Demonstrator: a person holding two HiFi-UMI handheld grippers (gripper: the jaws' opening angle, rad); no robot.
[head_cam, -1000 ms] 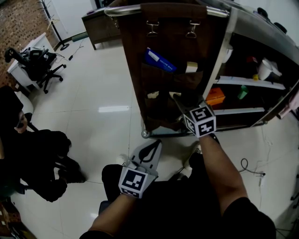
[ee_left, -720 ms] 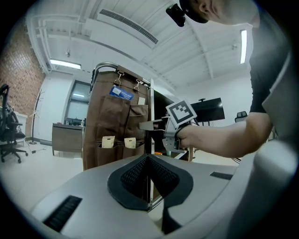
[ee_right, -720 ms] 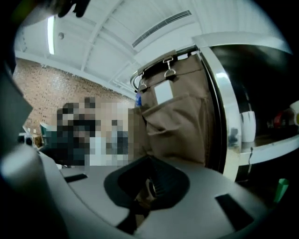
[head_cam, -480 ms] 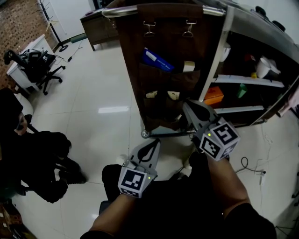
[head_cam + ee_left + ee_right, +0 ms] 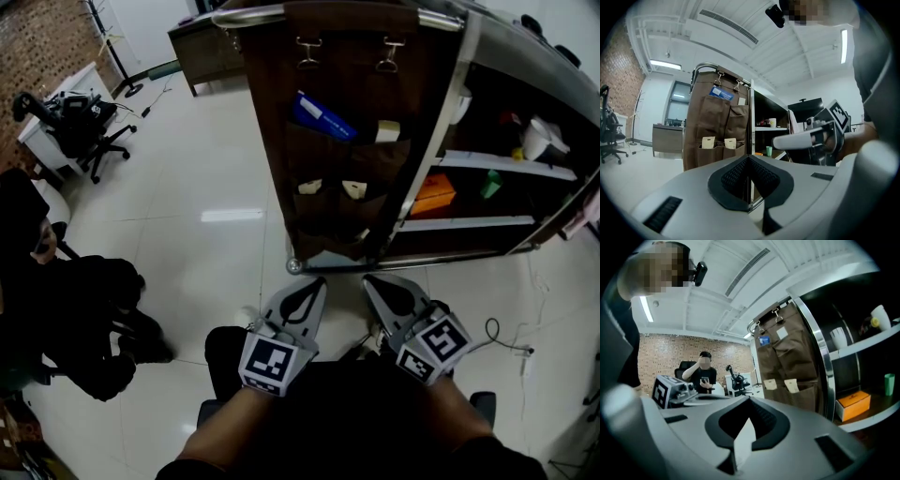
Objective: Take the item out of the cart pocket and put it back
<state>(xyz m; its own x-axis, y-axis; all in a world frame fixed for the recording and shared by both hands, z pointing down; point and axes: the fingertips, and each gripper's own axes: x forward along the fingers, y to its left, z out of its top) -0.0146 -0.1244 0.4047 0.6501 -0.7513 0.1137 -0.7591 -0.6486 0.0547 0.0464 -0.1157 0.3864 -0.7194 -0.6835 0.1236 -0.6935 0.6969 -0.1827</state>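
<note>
Both grippers are pressed shut and hold nothing. The left gripper [image 5: 312, 285] and the right gripper [image 5: 374, 284] sit low, away from the cart [image 5: 448, 112]. Two tan cards [image 5: 353, 189] stick out of its brown bottom pockets [image 5: 328, 214].

Grey tools [image 5: 315, 284], black-and-white marker cubes [image 5: 270, 364]

An orange box [image 5: 433, 195] and a green cup [image 5: 488, 185] sit on a shelf [image 5: 487, 223]. A black office chair [image 5: 89, 141] stands by a white counter [image 5: 37, 131]. A seated person [image 5: 84, 309] is at left.
</note>
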